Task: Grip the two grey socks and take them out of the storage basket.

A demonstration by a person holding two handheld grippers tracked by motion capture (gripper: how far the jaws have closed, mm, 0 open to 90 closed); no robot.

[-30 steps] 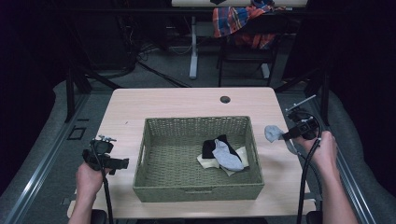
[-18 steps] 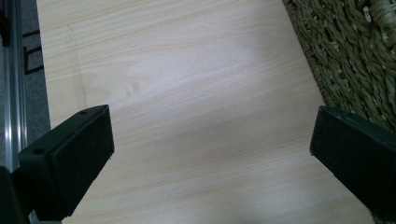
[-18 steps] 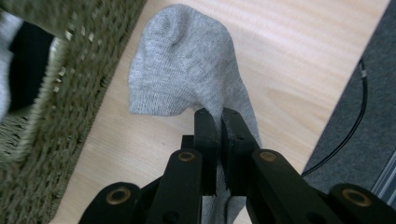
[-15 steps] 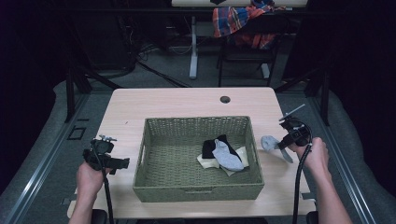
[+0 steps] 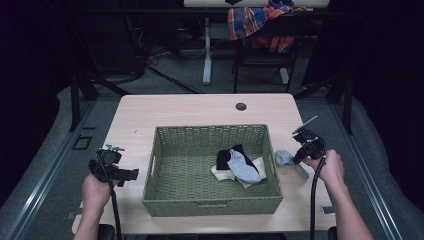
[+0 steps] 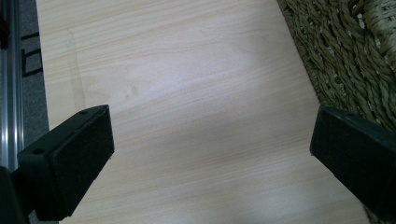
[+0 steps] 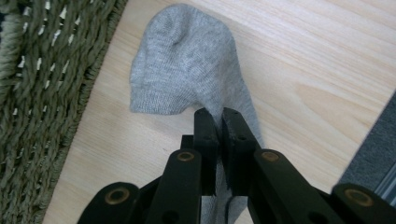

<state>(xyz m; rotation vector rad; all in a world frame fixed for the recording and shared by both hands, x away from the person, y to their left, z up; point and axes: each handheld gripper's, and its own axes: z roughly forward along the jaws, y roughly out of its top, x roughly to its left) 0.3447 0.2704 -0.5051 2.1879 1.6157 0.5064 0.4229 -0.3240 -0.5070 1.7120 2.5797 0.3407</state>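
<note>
The right gripper [image 7: 218, 122] is pinching a grey sock [image 7: 187, 70] tight between its jaws, and the sock is lying on the surface [image 5: 175, 112] just beside the right wall of the basket [image 5: 160, 150], its toe end pointing toward the wicker. Inside the basket, toward that same right wall, a small pile of socks [image 5: 239, 165] is sitting in black, grey and cream. The left gripper [image 6: 210, 154] is waiting with jaws wide and nothing between them, hovering over bare surface just off the basket's left wall. Judging from this, the sock is probably heading for the basket. The grip is biting only a thin fold near the middle, so the cloth could be slipping out on the lift, or the dangling toe could be catching on the rough rim and dragging the sock free.
</note>
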